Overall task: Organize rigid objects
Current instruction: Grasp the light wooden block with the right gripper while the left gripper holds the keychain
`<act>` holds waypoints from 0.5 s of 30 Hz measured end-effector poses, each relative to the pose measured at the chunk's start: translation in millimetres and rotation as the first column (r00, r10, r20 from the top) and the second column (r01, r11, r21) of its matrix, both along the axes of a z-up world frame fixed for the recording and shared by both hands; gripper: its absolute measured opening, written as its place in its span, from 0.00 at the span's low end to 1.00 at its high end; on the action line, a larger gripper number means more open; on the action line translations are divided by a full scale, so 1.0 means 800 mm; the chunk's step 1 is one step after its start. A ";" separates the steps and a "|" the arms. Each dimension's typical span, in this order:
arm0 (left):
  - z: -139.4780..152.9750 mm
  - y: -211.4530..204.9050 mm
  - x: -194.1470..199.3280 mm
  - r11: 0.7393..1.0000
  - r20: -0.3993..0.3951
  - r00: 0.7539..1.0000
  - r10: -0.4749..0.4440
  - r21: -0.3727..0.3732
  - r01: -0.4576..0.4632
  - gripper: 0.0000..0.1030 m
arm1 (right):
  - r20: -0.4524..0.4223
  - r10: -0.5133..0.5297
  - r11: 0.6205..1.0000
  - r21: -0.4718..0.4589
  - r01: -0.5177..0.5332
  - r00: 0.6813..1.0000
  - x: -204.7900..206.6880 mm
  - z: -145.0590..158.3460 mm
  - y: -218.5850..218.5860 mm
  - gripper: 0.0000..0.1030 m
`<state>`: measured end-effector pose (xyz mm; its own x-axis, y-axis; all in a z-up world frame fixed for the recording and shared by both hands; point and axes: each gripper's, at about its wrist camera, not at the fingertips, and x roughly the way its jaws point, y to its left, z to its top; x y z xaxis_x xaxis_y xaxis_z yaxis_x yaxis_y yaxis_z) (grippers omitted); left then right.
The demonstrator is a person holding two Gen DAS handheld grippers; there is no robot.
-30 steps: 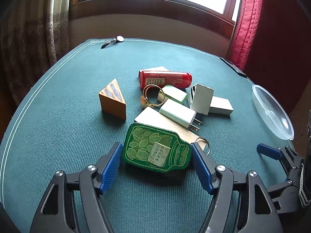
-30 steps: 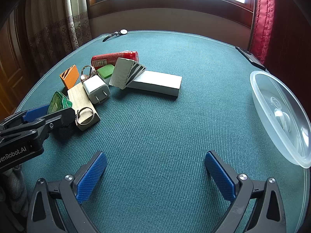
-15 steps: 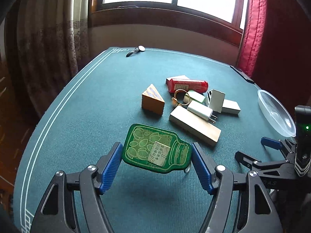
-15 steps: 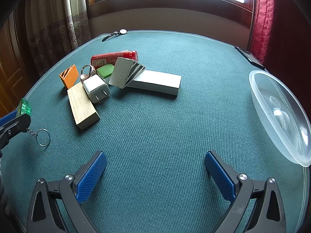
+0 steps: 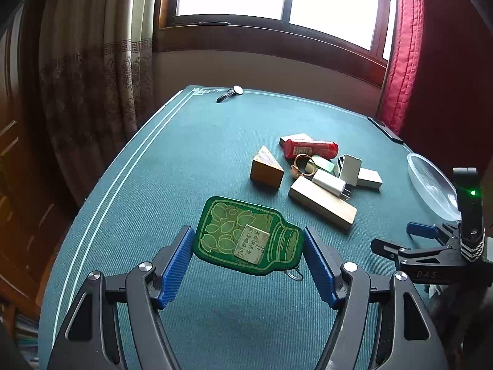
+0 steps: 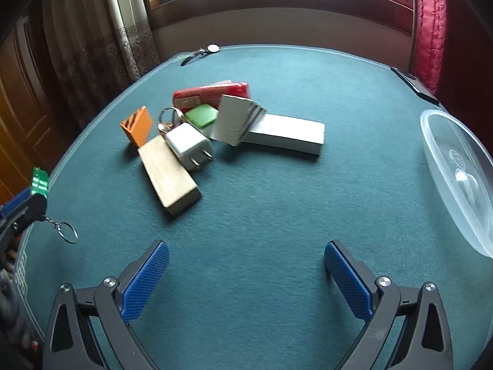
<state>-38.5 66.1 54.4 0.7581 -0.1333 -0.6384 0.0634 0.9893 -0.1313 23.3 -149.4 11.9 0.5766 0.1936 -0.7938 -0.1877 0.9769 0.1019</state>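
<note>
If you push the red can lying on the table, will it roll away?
Probably a little. The red can lies on its round side, so it could roll. But the green block and key ring crowd against it, and the carpet-like table would likely slow it.

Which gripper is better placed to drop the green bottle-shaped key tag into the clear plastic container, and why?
Left. The left gripper is shut on the green bottle-shaped key tag, lifted off the table. The right gripper is open and empty, though nearer the clear plastic container.
</note>
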 end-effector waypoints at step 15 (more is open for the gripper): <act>-0.007 0.010 -0.005 1.000 -0.023 1.000 0.013 -0.018 -0.013 0.69 | 0.034 -0.006 0.999 -0.053 0.008 0.999 0.044 -0.006 0.026 0.91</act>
<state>-42.4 74.1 48.5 0.7449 -0.1350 -0.6533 0.0473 0.9875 -0.1501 58.4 -128.5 7.2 0.6047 0.1476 -0.7827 -0.1834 0.9821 0.0435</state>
